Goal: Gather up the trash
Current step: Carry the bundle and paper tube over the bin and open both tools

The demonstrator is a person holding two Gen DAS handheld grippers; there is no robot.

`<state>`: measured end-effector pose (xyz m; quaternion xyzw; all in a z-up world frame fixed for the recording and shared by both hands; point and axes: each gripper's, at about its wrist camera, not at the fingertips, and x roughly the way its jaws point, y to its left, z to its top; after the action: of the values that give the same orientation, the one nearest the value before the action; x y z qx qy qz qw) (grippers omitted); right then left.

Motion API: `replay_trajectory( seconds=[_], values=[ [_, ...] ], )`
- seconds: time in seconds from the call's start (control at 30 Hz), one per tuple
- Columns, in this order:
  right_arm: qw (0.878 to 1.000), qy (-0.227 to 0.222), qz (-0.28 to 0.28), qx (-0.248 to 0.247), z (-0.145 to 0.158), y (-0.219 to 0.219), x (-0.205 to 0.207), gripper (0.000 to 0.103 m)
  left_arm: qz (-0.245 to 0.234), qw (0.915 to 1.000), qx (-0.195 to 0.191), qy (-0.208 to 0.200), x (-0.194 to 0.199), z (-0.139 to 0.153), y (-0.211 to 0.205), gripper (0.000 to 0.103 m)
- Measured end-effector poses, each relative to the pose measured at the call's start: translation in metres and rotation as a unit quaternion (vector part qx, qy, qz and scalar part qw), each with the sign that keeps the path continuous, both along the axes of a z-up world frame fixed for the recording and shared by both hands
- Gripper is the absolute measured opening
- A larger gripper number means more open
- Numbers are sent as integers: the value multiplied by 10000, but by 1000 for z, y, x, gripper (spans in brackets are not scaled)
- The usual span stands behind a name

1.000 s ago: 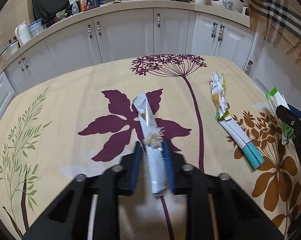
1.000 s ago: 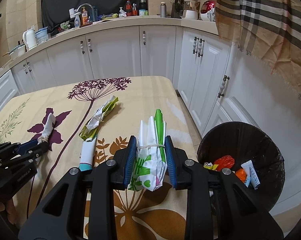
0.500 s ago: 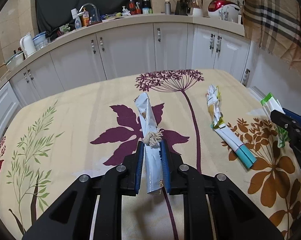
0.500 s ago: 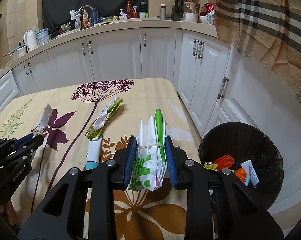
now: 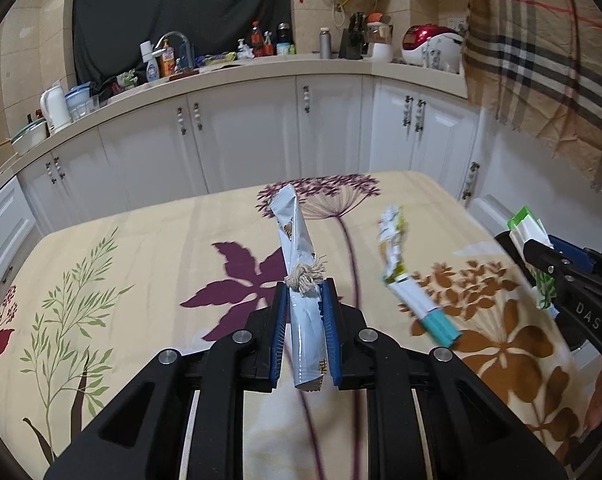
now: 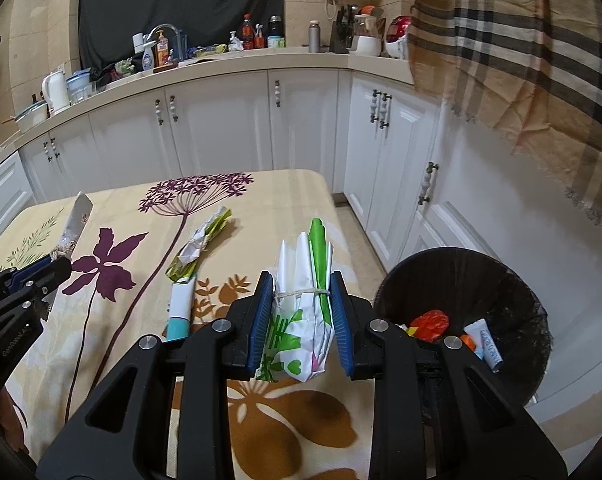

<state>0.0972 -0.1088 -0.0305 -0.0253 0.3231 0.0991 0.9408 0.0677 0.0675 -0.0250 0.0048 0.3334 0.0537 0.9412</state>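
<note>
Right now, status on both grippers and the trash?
Left gripper shut on silver wrapper. Right gripper shut on green-white bag. Bin unobstructed.

Silver wrapper (image 5: 299,264) and green-white wrapper (image 6: 305,300) held aloft; third wrapper (image 6: 193,260) lies on tablecloth.

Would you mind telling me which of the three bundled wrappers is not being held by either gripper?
The yellow-green wrapper with the teal end, lying on the tablecloth; the silver wrapper and white-green wrapper are each gripped.

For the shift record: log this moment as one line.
left gripper: shut on silver wrapper | right gripper: shut on white-green packet | table: teal-tipped wrapper remains | bin: beside table
</note>
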Motion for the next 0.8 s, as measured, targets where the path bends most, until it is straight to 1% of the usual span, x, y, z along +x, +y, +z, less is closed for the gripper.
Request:
replay_trajectory(
  seconds=[0.13,0.4,0.67,0.8],
  values=[
    [9999,-62,-153,14,5,-18,-4,28,-182,9997,2,-150,-1,7,-17,19],
    [9980,-201,-603,20,13,-65,-8,28,-656,9969,-22,-426,3,18,-66,19],
    [9944,-302,-1010,-23,15,-107,-8,28,-1202,9905,20,-664,14,21,-118,19],
    [9919,-330,-1227,-37,13,-128,-6,28,-1425,9872,22,-720,20,20,-141,19]
  ],
)
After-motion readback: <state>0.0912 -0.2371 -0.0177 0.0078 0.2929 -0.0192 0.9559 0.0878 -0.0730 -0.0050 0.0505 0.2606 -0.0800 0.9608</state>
